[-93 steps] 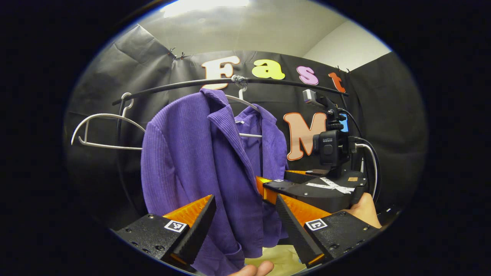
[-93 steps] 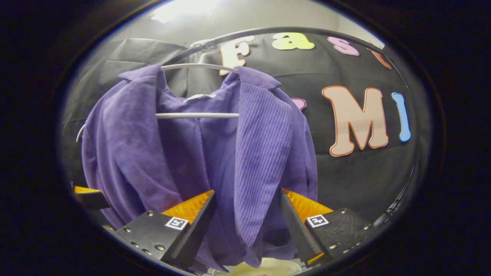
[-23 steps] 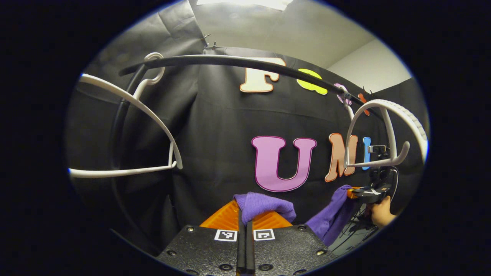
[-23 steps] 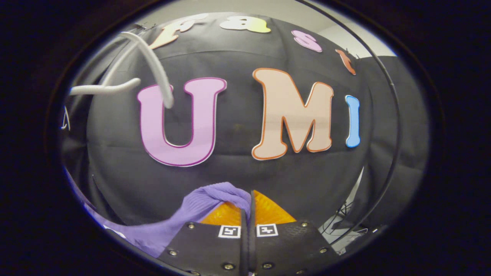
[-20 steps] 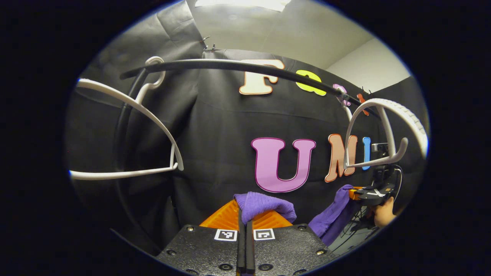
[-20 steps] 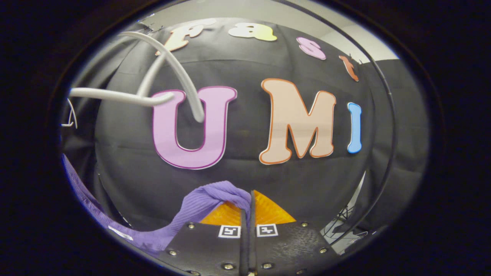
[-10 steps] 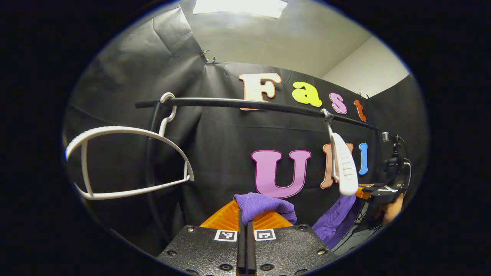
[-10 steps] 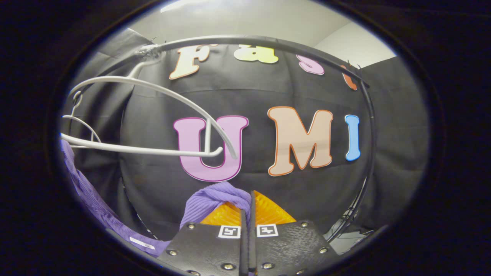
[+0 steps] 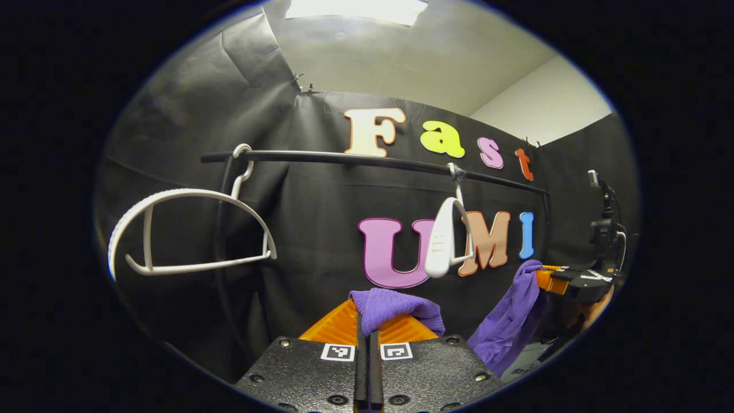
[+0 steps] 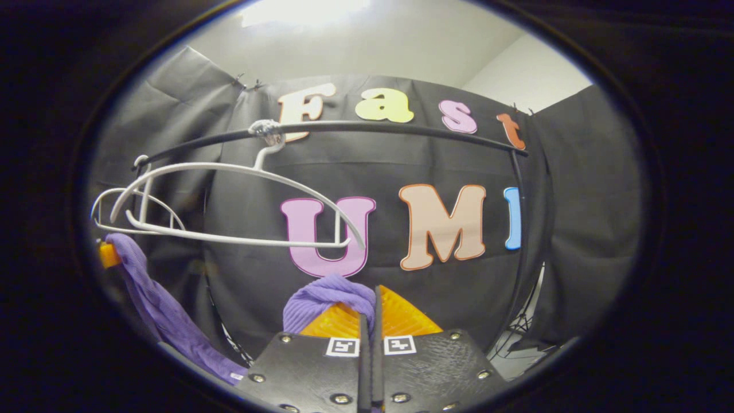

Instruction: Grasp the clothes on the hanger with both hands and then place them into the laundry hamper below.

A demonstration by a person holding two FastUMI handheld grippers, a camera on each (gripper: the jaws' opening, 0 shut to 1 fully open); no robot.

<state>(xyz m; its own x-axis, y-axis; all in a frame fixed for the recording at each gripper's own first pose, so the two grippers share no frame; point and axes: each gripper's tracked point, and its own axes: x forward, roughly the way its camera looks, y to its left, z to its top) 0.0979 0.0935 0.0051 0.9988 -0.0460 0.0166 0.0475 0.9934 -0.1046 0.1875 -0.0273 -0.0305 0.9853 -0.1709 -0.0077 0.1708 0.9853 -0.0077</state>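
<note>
1. Garment: the purple garment (image 9: 395, 307) is ribbed knit, off the hangers and held in the air between the two tools. One bunched fold sits at the left tool's tip; another length drapes down from the right tool, seen far right in the left gripper view.
2. Left tool (image 9: 367, 327): its fingers are pressed together, with a fold of the garment pinched between them.
3. Right tool (image 10: 371, 321): its fingers are likewise closed, pinching a bunched fold of the garment (image 10: 324, 301). A hand (image 9: 593, 310) holds this tool in the left gripper view.
4. Rail: a black rail (image 9: 367, 160) runs across in front of the booth wall, above both tools.
5. Hangers: two white hangers hang bare from the rail. The near hanger (image 10: 241, 206) hangs just above the right tool's fold. The end hanger (image 9: 189, 229) hangs at the rail's left end.
6. Open room: between the hangers and the tools lies open space before the black wall cloth.
</note>
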